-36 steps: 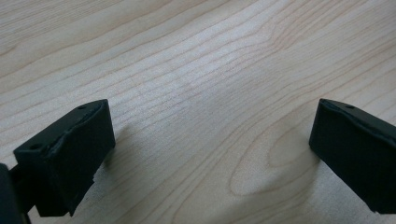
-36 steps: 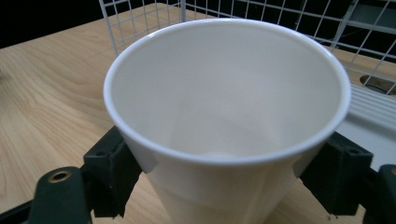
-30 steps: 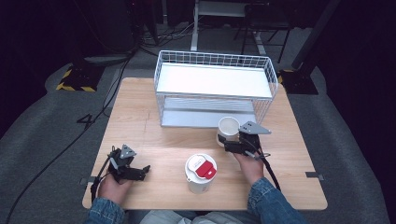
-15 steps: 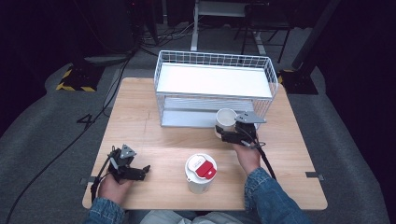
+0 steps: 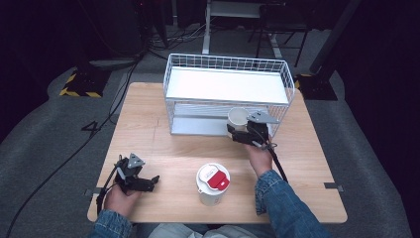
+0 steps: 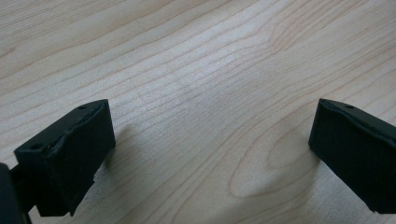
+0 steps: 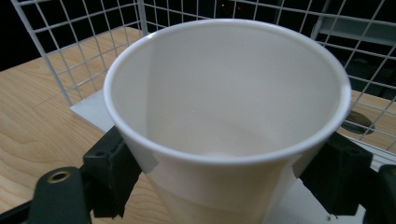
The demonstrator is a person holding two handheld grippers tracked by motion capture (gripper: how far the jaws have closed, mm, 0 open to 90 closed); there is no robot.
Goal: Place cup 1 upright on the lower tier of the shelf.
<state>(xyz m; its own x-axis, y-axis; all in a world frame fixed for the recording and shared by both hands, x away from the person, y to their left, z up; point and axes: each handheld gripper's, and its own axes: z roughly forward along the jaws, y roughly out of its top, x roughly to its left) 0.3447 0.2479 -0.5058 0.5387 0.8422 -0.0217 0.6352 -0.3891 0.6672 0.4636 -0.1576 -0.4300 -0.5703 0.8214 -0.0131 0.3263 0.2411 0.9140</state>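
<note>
Plain white paper cup (image 5: 236,119), black gripper (image 5: 241,133) w/ grey plate; white wire rack (image 5: 226,94); pale wood-grain table (image 5: 148,124); white lidded cup w/ red tab (image 5: 212,182); blue denim sleeves.

This looks like a lab or recording studio set up for handling trials, not a home. A plain wooden table (image 5: 148,124) stands alone on grey carpet (image 5: 44,148), and the room around it is dark. Black cables (image 5: 74,148) run loose over the floor at the left. At the far left lies a base plate with yellow and black hazard stripes (image 5: 79,85). Metal stand legs (image 5: 237,29) rise beyond the far edge of the table, and a dark post (image 5: 332,44) leans at the far right.
</note>
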